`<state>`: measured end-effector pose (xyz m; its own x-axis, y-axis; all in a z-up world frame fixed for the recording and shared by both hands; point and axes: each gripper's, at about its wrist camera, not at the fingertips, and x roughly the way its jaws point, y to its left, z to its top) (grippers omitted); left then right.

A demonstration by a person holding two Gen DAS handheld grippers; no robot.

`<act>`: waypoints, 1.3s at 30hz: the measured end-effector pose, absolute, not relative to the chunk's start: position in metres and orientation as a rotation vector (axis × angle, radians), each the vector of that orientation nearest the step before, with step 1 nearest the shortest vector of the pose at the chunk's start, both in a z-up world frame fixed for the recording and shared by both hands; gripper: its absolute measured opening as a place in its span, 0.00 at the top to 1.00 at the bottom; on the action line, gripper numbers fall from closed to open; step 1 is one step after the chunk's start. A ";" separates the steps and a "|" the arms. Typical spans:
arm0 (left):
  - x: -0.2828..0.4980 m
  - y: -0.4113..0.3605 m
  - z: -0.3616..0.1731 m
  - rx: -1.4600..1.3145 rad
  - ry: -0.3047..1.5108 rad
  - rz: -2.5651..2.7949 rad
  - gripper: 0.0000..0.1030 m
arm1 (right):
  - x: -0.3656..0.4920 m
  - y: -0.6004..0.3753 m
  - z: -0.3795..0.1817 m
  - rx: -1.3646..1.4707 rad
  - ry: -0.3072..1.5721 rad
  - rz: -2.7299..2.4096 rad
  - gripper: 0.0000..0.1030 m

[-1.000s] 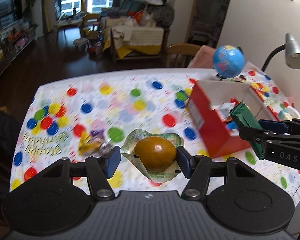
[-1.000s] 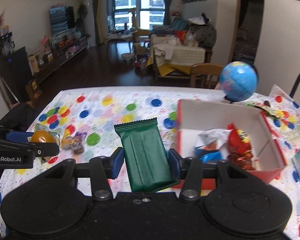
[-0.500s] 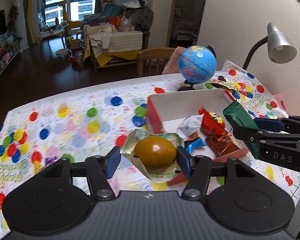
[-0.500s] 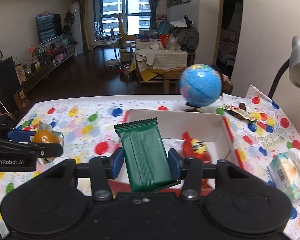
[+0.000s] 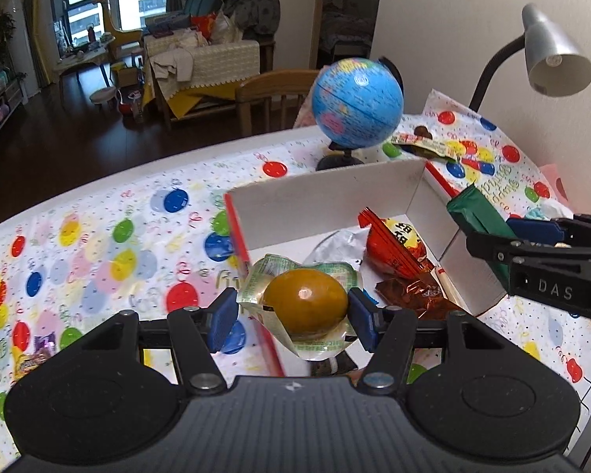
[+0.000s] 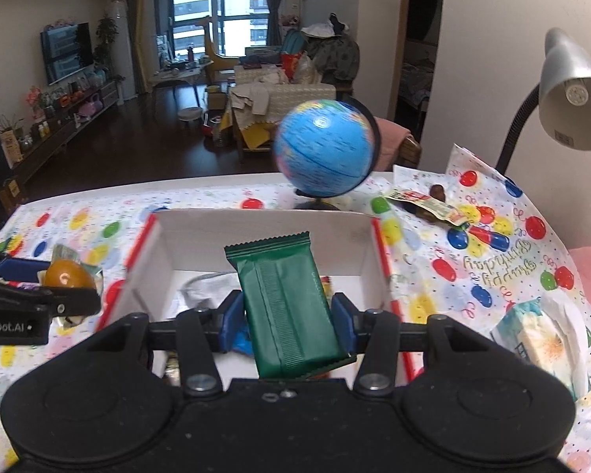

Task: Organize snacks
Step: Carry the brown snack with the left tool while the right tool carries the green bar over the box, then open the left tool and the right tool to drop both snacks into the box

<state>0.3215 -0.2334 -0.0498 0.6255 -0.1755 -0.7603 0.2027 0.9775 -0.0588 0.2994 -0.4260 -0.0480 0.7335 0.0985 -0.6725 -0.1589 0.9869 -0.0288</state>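
Observation:
My left gripper [image 5: 291, 317] is shut on a clear packet with a brown egg [image 5: 305, 301] inside, held above the near left corner of the red-and-white box [image 5: 319, 201]. My right gripper [image 6: 285, 325] is shut on a green snack bar wrapper [image 6: 285, 303], held upright over the box [image 6: 256, 232]. Inside the box lie a red packet [image 5: 398, 244], a silver wrapper [image 5: 339, 246] and a brown foil packet [image 5: 413, 289]. From the left wrist view the right gripper [image 5: 532, 244] shows at the right, past the box's right wall.
A blue globe [image 5: 356, 102] stands just behind the box. A desk lamp [image 6: 571, 90] leans over the right side. A tissue pack [image 6: 539, 335] lies at the right, small snacks [image 6: 433, 205] beside the globe, a candy [image 5: 31, 358] at the far left. Wall close on the right.
Both grippers have travelled to the right across the table with their snacks, from left of the box to above it. The grips have stayed the same.

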 end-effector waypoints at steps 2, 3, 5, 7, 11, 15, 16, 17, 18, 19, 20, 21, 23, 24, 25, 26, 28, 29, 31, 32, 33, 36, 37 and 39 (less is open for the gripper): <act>0.328 -0.241 -0.056 0.044 0.882 -0.220 0.42 | 0.306 -0.433 -0.054 -0.082 0.744 0.138 0.54; 0.331 -0.244 -0.059 0.048 0.889 -0.222 0.42 | 0.310 -0.436 -0.057 -0.084 0.749 0.137 0.54; 0.337 -0.249 -0.066 0.055 0.902 -0.220 0.42 | 0.316 -0.439 -0.063 -0.091 0.761 0.134 0.54; 0.344 -0.252 -0.073 0.058 0.921 -0.218 0.42 | 0.322 -0.443 -0.071 -0.097 0.778 0.138 0.54; 0.353 -0.261 -0.085 0.082 0.951 -0.222 0.42 | 0.328 -0.446 -0.084 -0.105 0.806 0.137 0.54; 0.358 -0.276 -0.100 0.121 0.985 -0.244 0.42 | 0.331 -0.447 -0.096 -0.109 0.829 0.139 0.54; 0.359 -0.280 -0.104 0.127 0.995 -0.248 0.42 | 0.331 -0.447 -0.098 -0.110 0.835 0.141 0.54; 0.360 -0.282 -0.107 0.133 1.003 -0.251 0.42 | 0.331 -0.447 -0.101 -0.109 0.842 0.144 0.54; 0.361 -0.284 -0.110 0.138 1.011 -0.252 0.42 | 0.331 -0.447 -0.103 -0.109 0.847 0.146 0.54; 0.362 -0.286 -0.113 0.142 1.020 -0.253 0.42 | 0.332 -0.448 -0.105 -0.109 0.852 0.148 0.54; 0.363 -0.287 -0.116 0.143 1.029 -0.254 0.42 | 0.332 -0.449 -0.107 -0.107 0.858 0.150 0.54; 0.364 -0.288 -0.119 0.141 1.039 -0.255 0.42 | 0.332 -0.450 -0.109 -0.101 0.864 0.152 0.54; 0.367 -0.289 -0.124 0.139 1.058 -0.258 0.42 | 0.333 -0.451 -0.112 -0.096 0.872 0.152 0.54; 0.368 -0.291 -0.127 0.142 1.066 -0.256 0.42 | 0.333 -0.452 -0.114 -0.094 0.876 0.152 0.54; 0.369 -0.292 -0.129 0.146 1.072 -0.254 0.42 | 0.333 -0.453 -0.116 -0.093 0.879 0.149 0.54; 0.369 -0.293 -0.131 0.149 1.078 -0.253 0.42 | 0.333 -0.453 -0.117 -0.091 0.882 0.147 0.54; 0.370 -0.295 -0.135 0.155 1.088 -0.253 0.42 | 0.334 -0.455 -0.119 -0.086 0.889 0.145 0.55; 0.370 -0.297 -0.135 0.162 1.085 -0.254 0.41 | 0.334 -0.455 -0.120 -0.083 0.893 0.144 0.55; 0.370 -0.299 -0.137 0.163 1.090 -0.268 0.41 | 0.335 -0.457 -0.122 -0.080 0.903 0.147 0.57; 0.369 -0.300 -0.137 0.162 1.093 -0.273 0.41 | 0.334 -0.457 -0.123 -0.077 0.908 0.150 0.57; 0.368 -0.301 -0.138 0.163 1.093 -0.275 0.41 | 0.333 -0.457 -0.123 -0.078 0.910 0.151 0.56; 0.368 -0.301 -0.138 0.160 1.092 -0.274 0.41 | 0.332 -0.458 -0.124 -0.077 0.914 0.150 0.55; 0.368 -0.301 -0.137 0.159 1.093 -0.273 0.41 | 0.331 -0.459 -0.124 -0.074 0.915 0.150 0.54; 0.367 -0.300 -0.136 0.160 1.088 -0.263 0.41 | 0.329 -0.460 -0.122 -0.067 0.915 0.153 0.53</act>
